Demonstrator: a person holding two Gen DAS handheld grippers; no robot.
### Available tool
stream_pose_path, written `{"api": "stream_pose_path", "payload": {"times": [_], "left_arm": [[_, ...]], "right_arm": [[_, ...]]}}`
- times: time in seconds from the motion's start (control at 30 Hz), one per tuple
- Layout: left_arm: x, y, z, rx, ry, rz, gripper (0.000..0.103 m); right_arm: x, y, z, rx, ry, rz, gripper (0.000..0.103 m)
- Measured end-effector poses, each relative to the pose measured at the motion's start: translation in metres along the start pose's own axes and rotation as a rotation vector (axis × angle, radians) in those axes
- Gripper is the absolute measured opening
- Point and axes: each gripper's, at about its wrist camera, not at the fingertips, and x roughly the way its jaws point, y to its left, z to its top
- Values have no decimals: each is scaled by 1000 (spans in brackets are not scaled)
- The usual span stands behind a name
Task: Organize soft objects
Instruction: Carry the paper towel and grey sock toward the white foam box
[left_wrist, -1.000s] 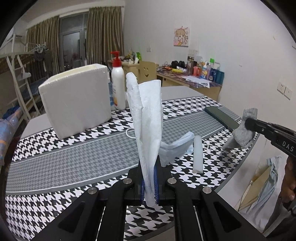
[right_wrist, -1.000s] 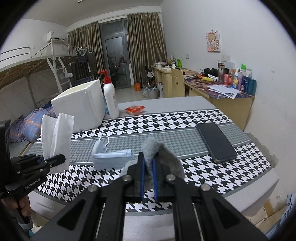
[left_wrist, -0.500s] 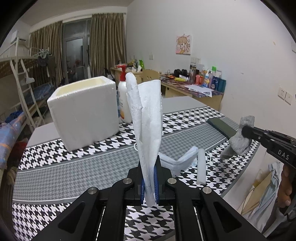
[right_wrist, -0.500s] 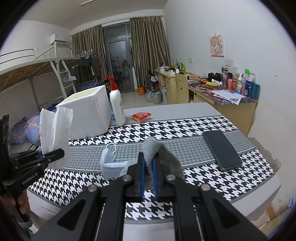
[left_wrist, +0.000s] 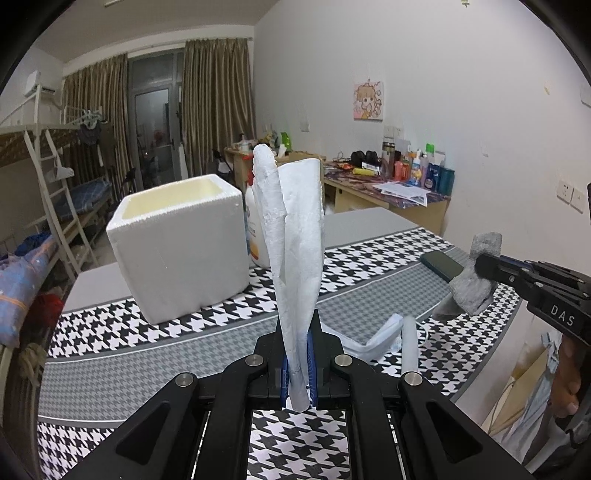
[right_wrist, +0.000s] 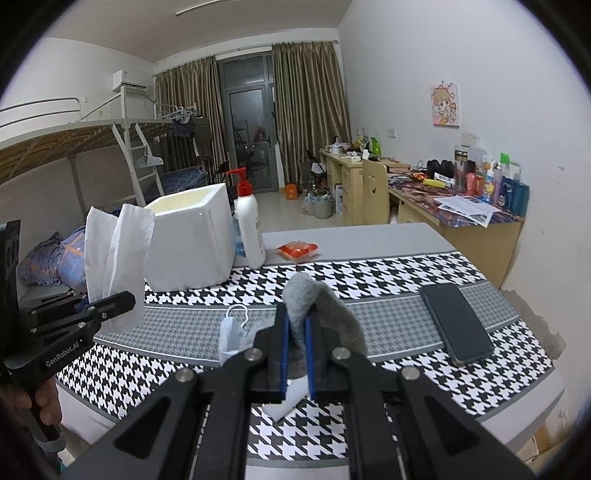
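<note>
Left wrist view. Left claw (left_wrist: 298, 363) is closed tight on a white tissue (left_wrist: 295, 236), which stands upright out of the blue pads. Landmark: white foam box (left_wrist: 177, 243), open at the top, standing on the houndstooth worktop (left_wrist: 110, 332). The tissue shows right of the box in frame and hides part of the lotion pump bottle (left_wrist: 255, 236) that stands just beside the box's right wall. On the worktop, nearer the camera and right of the box, lies a pale blue face mask (left_wrist: 373, 339). A white tube-like piece (left_wrist: 410, 347) lies just beside the mask; what it is cannot be told. Right claw (left_wrist: 480, 264) enters from the right edge, clamped on a grey cloth (left_wrist: 471, 284) held above the worktop edge. A dark phone (left_wrist: 441, 264) lies flat, well right of the box.

Right wrist view. Right claw (right_wrist: 295, 350) is fully closed on the grey cloth (right_wrist: 317, 302), which folds over above the pads. The foam box (right_wrist: 188, 240) stands at the far left part of the worktop (right_wrist: 388, 266), with the pump bottle (right_wrist: 249, 229) touching or almost touching its right side. An orange packet (right_wrist: 298, 251) lies right of the bottle. The face mask (right_wrist: 232, 332) lies in front of the box, near the claw. The phone (right_wrist: 456, 323) lies far right of the box. Left claw (right_wrist: 125, 301) holds the tissue (right_wrist: 114, 258) upright, left of the box in frame.
</note>
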Motion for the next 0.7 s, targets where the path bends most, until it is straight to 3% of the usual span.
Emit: {"api": "stream_pose_path", "payload": {"times": [0.7], "left_arm": [[-3, 18, 18, 9, -33, 43, 8]], "right_arm": [[10, 20, 22, -20, -33, 47, 11]]}}
